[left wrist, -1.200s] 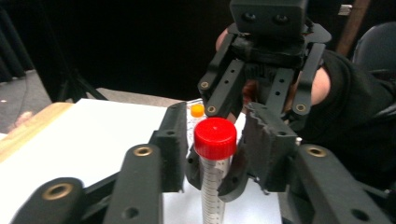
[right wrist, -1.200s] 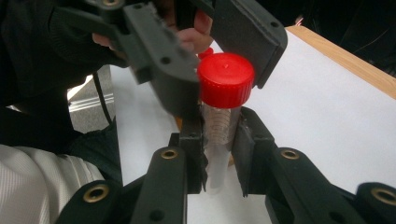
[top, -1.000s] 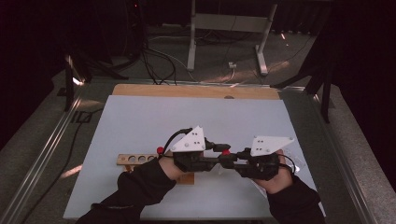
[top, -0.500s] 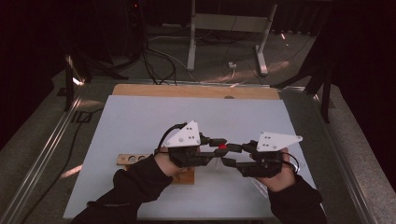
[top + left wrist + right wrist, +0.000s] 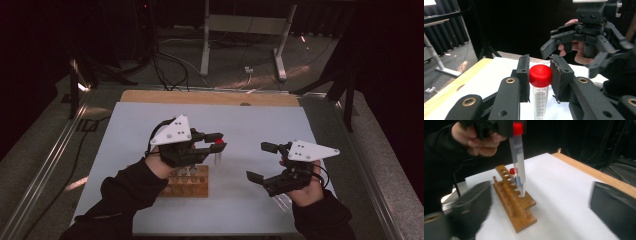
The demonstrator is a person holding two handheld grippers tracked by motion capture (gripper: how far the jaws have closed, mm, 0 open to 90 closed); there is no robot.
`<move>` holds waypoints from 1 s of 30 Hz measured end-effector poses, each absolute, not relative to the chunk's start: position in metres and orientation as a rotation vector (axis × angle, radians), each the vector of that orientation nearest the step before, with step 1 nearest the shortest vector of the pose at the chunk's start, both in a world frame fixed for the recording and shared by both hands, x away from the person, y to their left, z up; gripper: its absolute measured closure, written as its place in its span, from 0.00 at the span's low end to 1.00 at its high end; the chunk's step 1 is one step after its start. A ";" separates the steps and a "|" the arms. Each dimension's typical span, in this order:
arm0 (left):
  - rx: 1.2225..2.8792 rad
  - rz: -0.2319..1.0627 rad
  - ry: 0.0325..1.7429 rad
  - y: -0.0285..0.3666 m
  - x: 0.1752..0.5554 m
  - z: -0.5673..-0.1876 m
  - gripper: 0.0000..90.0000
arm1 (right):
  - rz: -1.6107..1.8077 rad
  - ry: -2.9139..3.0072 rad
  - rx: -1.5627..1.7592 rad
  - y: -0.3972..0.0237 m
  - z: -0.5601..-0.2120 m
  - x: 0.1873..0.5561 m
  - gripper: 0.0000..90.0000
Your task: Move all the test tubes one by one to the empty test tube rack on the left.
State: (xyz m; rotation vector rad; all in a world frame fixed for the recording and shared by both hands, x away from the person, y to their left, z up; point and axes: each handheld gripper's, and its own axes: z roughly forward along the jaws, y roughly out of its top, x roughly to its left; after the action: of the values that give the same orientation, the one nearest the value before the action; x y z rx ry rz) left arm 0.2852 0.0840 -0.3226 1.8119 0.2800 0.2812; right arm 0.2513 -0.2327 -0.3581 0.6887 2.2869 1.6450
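Observation:
A clear tube (image 5: 218, 158) with a red cap hangs upright from my left gripper (image 5: 218, 142), which is shut on the cap. In the left gripper view the pads press on the red cap (image 5: 540, 75) from both sides. The tube's tip (image 5: 522, 192) hangs just over the near end of a wooden rack (image 5: 515, 202), in which another red-capped tube (image 5: 512, 173) stands. My right gripper (image 5: 260, 161) is to the right of the tube. Its jaws have just been opening and stand wide apart with nothing between them.
The rack (image 5: 187, 182) stands on a pale sheet (image 5: 260, 120) that covers the table, in front of my left hand. A wooden strip (image 5: 210, 97) runs along the table's far edge. Something clear lies by my right wrist (image 5: 283, 202). Cables and a metal stand are on the floor behind.
Both grippers met at the tube a second ago. The right jaws have since let go and spread wide, and the left gripper has carried the tube up and to the left.

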 end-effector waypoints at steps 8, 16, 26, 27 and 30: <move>1.795 0.359 0.343 0.120 0.287 -0.315 0.80 | 1.650 2.258 0.743 -0.243 -0.357 0.250 0.00; 1.785 0.421 0.413 0.156 0.286 -0.314 0.80 | 1.618 2.260 0.734 -0.245 -0.359 0.249 0.00; 1.749 0.478 0.500 0.191 0.283 -0.319 0.80 | 1.609 2.219 0.716 -0.244 -0.364 0.250 0.00; 1.750 0.480 0.505 0.193 0.283 -0.320 0.80 | 1.605 2.221 0.716 -0.244 -0.365 0.250 0.00; 1.762 0.492 0.516 0.198 0.282 -0.324 0.80 | 1.606 2.218 0.716 -0.244 -0.365 0.251 0.00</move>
State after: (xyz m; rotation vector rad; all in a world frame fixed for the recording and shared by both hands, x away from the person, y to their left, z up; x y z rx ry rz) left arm 0.2820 0.1984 -0.3244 1.7624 0.5158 0.4923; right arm 0.2508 -0.2441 -0.3653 0.7159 2.2180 1.6063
